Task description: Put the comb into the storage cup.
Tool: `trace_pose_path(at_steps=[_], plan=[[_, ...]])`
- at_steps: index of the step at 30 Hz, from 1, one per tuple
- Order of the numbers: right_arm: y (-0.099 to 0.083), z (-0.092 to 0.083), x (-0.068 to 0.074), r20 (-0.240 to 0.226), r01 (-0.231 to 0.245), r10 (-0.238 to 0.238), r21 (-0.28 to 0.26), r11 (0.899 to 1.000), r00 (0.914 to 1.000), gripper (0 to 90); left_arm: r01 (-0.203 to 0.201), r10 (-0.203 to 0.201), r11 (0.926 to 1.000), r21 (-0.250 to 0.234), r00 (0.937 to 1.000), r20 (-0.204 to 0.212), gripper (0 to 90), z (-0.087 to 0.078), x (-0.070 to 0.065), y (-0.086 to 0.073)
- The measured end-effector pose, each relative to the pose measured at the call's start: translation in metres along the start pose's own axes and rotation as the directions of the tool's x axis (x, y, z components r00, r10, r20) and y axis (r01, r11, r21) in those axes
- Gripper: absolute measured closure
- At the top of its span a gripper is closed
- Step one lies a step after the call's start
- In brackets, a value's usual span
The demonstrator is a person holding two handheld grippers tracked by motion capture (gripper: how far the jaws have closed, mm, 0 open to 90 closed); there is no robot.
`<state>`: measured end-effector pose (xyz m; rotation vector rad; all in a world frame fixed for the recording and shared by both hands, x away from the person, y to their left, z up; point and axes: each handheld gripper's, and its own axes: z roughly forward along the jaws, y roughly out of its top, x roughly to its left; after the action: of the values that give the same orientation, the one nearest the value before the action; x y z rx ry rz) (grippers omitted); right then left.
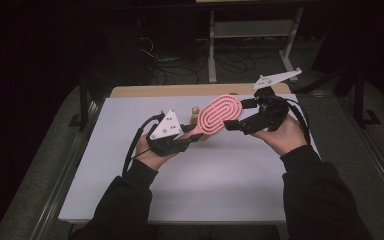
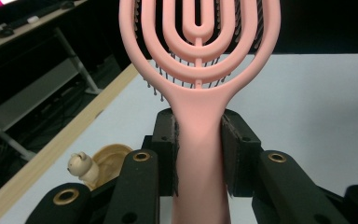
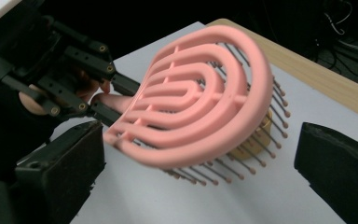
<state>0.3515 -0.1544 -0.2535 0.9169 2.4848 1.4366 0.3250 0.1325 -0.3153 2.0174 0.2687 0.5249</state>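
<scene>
The left gripper (image 2: 199,154) clamps the handle of the pink vented hairbrush (image 1: 219,115), whose long axis runs from those pads up toward the right gripper (image 3: 200,175), whose jaws stand open on either side of the brush's rounded head, not touching it.

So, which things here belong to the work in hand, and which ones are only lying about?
In the work:
- pink plastic vented hairbrush, held up by its handle
- left gripper, shut on that handle
- right gripper, jaws open around the brush head

Lying about:
- small cream bear figurine on a tan round wooden base
- white table top
</scene>
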Motion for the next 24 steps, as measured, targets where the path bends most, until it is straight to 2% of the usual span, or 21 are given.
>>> trace_pose_path(at_steps=[8,13,15,18,20,24], plan=[[0.004,0.002,-0.008,-0.037,-0.085,0.084,-0.014,0.996,0.9958,12.6,-0.002,0.002,1.0,-0.008,1.0,-0.006,70.0,0.002,-0.001,0.0],[0.006,0.006,-0.014,-0.083,-0.149,0.149,0.009,0.989,0.9853,16.5,-0.004,0.003,0.9999,-0.013,0.9999,-0.016,69.9,0.004,-0.002,0.001],[0.006,0.007,-0.015,-0.096,-0.177,0.178,0.018,0.984,0.9793,19.6,0.002,-0.002,0.9999,-0.013,0.9998,-0.019,70.0,0.004,-0.003,0.001],[0.006,0.009,-0.019,-0.141,-0.224,0.224,0.019,0.974,0.9643,26.7,0.004,-0.004,0.9999,-0.014,0.9997,-0.022,70.0,0.005,-0.003,0.001],[0.006,0.01,-0.02,-0.137,-0.237,0.238,0.026,0.971,0.9615,30.9,0.005,-0.006,0.9999,-0.012,0.9997,-0.023,69.9,0.005,-0.003,0.0],[0.006,0.011,-0.023,-0.169,-0.283,0.284,0.031,0.959,0.9438,36.6,0.014,-0.014,0.9998,-0.014,0.9998,-0.017,70.0,0.005,-0.002,0.0]])
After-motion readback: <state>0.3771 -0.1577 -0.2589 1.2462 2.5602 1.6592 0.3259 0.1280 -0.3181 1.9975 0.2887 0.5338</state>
